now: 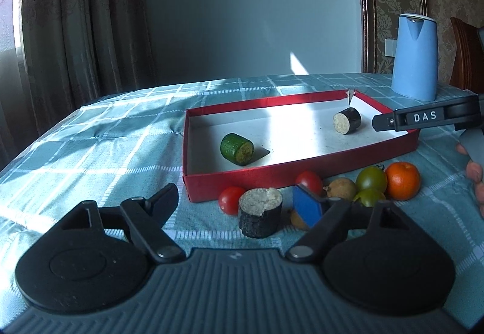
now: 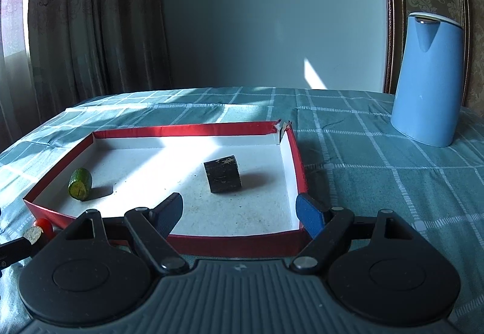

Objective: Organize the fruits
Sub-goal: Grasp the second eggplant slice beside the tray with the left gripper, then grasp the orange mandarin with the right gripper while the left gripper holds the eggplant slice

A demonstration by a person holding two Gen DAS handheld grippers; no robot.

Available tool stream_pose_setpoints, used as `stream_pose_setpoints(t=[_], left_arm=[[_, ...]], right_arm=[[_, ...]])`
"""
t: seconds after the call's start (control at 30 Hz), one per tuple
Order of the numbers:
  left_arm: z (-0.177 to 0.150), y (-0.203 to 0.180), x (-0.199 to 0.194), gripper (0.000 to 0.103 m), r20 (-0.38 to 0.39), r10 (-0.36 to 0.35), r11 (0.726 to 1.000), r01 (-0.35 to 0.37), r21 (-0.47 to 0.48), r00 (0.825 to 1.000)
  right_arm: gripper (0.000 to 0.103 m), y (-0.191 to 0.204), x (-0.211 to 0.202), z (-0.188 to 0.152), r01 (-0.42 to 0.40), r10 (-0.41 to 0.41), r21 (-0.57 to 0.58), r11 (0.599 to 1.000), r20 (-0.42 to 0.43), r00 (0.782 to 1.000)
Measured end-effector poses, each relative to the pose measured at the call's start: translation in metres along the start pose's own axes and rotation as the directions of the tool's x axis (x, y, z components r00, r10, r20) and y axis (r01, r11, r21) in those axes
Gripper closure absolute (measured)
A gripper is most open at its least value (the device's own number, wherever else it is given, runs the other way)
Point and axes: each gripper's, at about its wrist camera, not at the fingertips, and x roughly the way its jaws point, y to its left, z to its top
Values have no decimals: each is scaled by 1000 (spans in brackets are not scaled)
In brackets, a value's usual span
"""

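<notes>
A red box [image 1: 242, 176] with a white floor lies on the checked tablecloth. It holds a green cucumber chunk [image 1: 237, 149] at the left and a dark cylinder chunk [image 1: 347, 119] at the right. They also show in the right wrist view: the green chunk [image 2: 80, 184] and the dark chunk [image 2: 223, 174]. My left gripper [image 1: 239, 201] is open around a second dark chunk [image 1: 260, 212] standing in front of the box. Beside it lie two red tomatoes [image 1: 231, 199], green tomatoes [image 1: 371, 179], an orange [image 1: 402, 180] and a brown fruit [image 1: 341, 188]. My right gripper [image 2: 240, 213] is open and empty over the box's near wall [image 2: 236, 243].
A blue jug [image 1: 415, 57] stands at the back right of the table, also in the right wrist view [image 2: 428, 80]. Curtains hang at the left. The table's left edge is near the box. A wooden chair back [image 1: 467, 52] shows at far right.
</notes>
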Motion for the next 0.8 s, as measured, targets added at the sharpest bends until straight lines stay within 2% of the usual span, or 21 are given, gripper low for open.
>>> stream_pose_setpoints(t=[0.1,0.13,0.17,0.37,0.53,0.8], left_arm=[[1,-4,9,33,-47,-21,1000,21,9,999],[1,-5,11,42,-54,-30,999,31,15,998],[1,-6,10,48,-47,-34,999,34,16,998],[1,-3,12,72,-48,-92,996,92,-8,995],[-1,-5,10,72,-43,-99,995,100,20,994],[0,1,12,72,-50,-118,993,117,-13,992]], right_arm=[[21,2,-3,0,-11,11,-4,1000,1,1000],[21,2,-5,-1,-20,20,-2,1000,2,1000],[21,2,-8,-2,-28,28,0,1000,2,1000],[21,4,-33,-13,-60,60,-18,998,32,998],[21,1,-37,-21,-35,36,-28,999,27,999],[21,0,-39,-22,-39,40,-26,999,32,999]])
